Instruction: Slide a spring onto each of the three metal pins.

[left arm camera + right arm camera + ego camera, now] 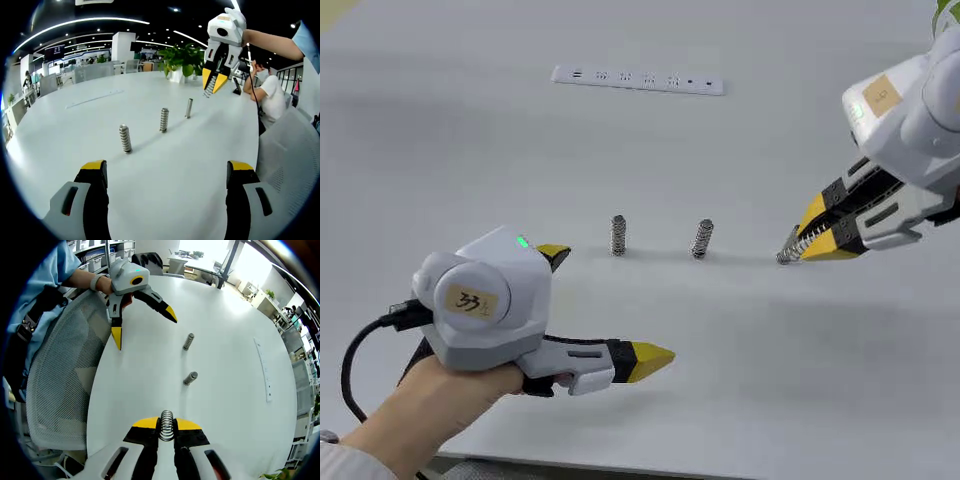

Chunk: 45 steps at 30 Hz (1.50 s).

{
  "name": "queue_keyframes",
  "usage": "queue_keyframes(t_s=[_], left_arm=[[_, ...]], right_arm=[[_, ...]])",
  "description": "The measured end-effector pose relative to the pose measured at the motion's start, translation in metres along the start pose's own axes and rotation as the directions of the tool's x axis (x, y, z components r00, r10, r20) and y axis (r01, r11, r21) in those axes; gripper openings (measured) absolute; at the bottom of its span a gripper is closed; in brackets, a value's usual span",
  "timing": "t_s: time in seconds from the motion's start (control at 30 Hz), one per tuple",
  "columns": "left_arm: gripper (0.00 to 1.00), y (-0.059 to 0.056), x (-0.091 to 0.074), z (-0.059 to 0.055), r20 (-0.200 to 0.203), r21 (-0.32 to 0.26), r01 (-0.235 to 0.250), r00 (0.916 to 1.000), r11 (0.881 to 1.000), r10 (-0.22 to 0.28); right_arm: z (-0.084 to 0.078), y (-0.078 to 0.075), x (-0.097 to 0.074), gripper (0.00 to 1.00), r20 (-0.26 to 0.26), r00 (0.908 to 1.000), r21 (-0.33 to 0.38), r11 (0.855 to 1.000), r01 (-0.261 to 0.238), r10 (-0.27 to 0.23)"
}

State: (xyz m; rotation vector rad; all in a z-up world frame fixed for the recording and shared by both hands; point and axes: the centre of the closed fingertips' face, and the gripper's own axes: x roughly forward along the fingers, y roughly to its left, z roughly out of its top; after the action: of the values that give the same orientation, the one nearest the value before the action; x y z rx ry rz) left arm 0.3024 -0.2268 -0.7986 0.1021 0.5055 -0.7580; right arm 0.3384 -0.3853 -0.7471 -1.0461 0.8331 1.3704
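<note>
Springs (618,235) on white table (720,350); open office, potted plants (182,57) beyond

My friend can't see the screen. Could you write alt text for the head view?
On a white table, the right gripper holds a spring beside the bare third pin, while two more springs stand on pins nearby. The left gripper hovers open nearer the camera; a power strip lies at the far side.
</note>
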Motion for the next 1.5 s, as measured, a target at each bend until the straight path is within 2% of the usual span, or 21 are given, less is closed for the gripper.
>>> queue_keyframes(t_s=[0.17, 0.3, 0.63, 0.93, 1.5], left_arm=[[0.98, 0.000, 0.000, 0.001, 0.005, 0.000, 0.001, 1.0000, 1.000, -0.001], [0.98, -0.002, 0.000, 0.002, 0.007, 0.006, 0.008, 0.9999, 1.000, -0.008], [0.98, -0.007, 0.001, 0.000, 0.001, 0.013, 0.025, 0.9997, 1.000, -0.025], [0.98, -0.006, 0.001, 0.001, 0.005, 0.023, 0.020, 0.9998, 1.000, -0.020], [0.97, -0.006, 0.002, 0.002, 0.010, 0.022, 0.021, 0.9997, 1.000, -0.021]], right_arm=[[-0.008, -0.012, -0.004, 0.08, -0.056, 0.9984, -0.034, 0.999, 0.006, -0.008], [-0.017, -0.020, -0.003, 0.08, -0.111, 0.9938, -0.061, 0.998, 0.003, -0.010], [-0.027, -0.034, 0.007, 0.08, -0.191, 0.9815, -0.100, 0.995, -0.025, 0.006], [-0.036, -0.036, 0.016, 0.08, -0.237, 0.9709, -0.111, 0.992, -0.059, 0.031], [-0.041, -0.036, 0.026, 0.08, -0.261, 0.9635, -0.109, 0.990, -0.091, 0.060]])
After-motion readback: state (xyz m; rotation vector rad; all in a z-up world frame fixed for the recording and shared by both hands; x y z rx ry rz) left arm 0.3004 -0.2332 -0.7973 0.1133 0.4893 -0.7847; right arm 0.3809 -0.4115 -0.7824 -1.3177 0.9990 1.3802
